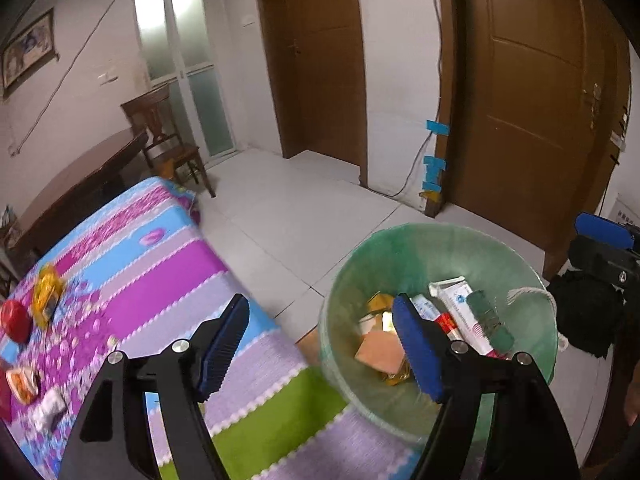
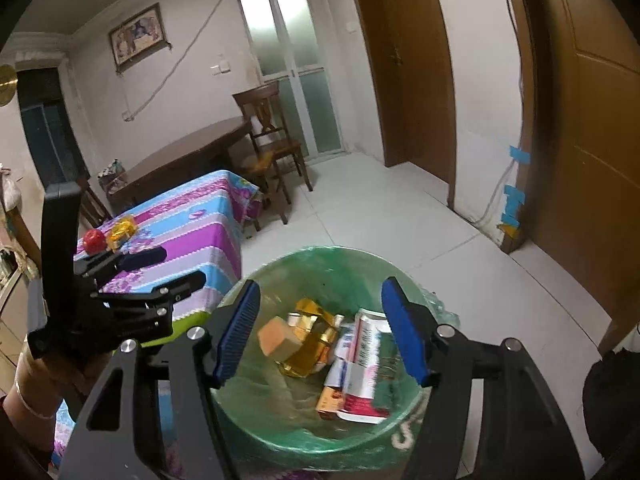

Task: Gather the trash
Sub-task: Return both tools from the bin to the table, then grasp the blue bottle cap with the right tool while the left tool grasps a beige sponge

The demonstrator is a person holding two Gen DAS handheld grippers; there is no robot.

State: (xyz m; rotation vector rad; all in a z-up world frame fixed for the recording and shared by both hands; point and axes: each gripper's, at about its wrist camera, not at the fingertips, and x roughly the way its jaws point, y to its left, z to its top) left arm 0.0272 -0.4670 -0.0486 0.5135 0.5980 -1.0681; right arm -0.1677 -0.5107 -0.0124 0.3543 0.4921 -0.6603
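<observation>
Beside the striped-cloth surface [image 1: 160, 264], a green-lined bin [image 1: 532, 280] on the floor already holds a good share of the trash: gold wrappers [image 2: 316, 332], a tan block [image 2: 278, 340], and a toothpaste tube [image 1: 460, 312] among small boxes. The right gripper [image 2: 320, 328] hangs just over the bin, fingers apart with nothing between them. The left gripper [image 1: 324, 348], fingers spread wide and also empty, straddles the gap between surface and bin rim. Left to collect on the cloth are a red round item [image 1: 16, 320], a yellow wrapper [image 1: 46, 292], an orange-and-white packet [image 1: 22, 384] and a white wad [image 1: 50, 406], possibly tissue, though blur makes that uncertain. The job looks past halfway, with these few pieces remaining.
</observation>
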